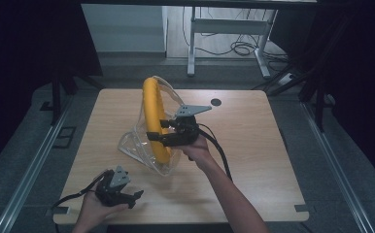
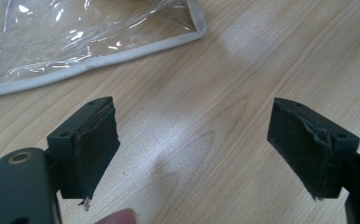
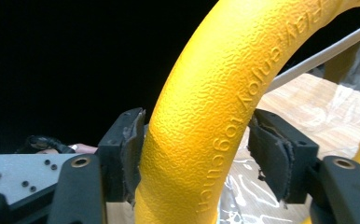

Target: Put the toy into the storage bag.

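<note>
Clamped across the yellow foam ring (image 3: 206, 135) at frame centre, right gripper (image 3: 197, 154): light, squashy, grippy texture. Spread wide at lower left, left gripper (image 2: 192, 154), empty beside the floppy clear plastic bag (image 2: 89, 37).

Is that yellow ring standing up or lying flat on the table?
Standing on edge: the yellow ring rises upright, right gripper clamped around its tube, partly inside the clear bag.

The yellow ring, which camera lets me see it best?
The high view: there the whole yellow ring stands upright, partly inside the clear plastic bag, with the right hand-held gripper clamped on it. The right gripper view gives a close-up of one curved stretch with raised lettering between the jaws.
</note>
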Motion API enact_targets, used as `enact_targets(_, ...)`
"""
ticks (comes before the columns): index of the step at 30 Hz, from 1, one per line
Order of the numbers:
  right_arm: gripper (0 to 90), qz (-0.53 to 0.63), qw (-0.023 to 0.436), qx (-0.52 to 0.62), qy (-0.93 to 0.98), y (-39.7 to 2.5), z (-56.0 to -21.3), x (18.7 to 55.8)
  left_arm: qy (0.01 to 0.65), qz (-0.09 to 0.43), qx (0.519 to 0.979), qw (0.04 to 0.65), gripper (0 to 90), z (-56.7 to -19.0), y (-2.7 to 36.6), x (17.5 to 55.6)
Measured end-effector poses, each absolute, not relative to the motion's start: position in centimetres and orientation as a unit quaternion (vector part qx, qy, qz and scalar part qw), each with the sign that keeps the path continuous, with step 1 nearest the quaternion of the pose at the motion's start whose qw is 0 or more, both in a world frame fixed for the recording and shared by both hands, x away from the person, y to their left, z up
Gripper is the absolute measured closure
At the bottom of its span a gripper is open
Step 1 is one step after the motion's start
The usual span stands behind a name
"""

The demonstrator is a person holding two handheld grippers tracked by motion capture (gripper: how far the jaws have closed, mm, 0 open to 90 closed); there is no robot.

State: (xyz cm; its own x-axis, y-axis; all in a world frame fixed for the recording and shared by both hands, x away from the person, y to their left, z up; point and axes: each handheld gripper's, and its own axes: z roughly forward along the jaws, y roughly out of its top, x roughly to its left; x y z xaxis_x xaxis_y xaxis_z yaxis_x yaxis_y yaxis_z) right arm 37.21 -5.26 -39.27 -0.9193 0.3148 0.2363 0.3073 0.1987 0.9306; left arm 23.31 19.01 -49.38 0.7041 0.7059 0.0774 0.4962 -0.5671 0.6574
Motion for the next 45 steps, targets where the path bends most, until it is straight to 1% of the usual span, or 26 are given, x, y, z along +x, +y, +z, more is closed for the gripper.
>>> enact_targets(8,25.5,0.59,0.031,0.208,0.779,-5.4,-39.1,36.7,0.345,0.169,0.869,0.31,16.0,-49.4,19.0,23.3)
enact_targets(14,22.7,0.595,0.039,0.204,0.776,-6.1,-38.8,36.1,0.346,0.169,0.869,0.31,16.0,-49.4,19.0,23.3)
enact_targets(22,23.5,0.598,0.054,0.205,0.773,-8.1,-38.7,35.3,0.346,0.17,0.869,0.309,16.0,-49.4,19.0,23.3)
enact_targets(23,24.2,0.589,0.069,0.206,0.778,-8.8,-38.9,35.0,0.347,0.17,0.869,0.309,16.0,-49.4,19.0,23.3)
enact_targets(31,25.8,0.572,0.082,0.218,0.786,-11.5,-40.3,34.3,0.345,0.172,0.871,0.305,16.0,-49.5,19.0,23.3)
enact_targets(33,26.8,0.565,0.093,0.23,0.787,-13.0,-41.3,34.1,0.345,0.171,0.871,0.304,16.0,-49.5,18.9,23.3)
enact_targets(39,27.3,0.561,0.093,0.253,0.783,-15.2,-42.9,33.7,0.346,0.171,0.871,0.304,16.0,-49.6,18.9,23.3)
enact_targets(45,27.7,0.552,0.094,0.277,0.781,-17.0,-45.4,33.0,0.348,0.17,0.87,0.305,16.0,-49.6,18.9,23.3)
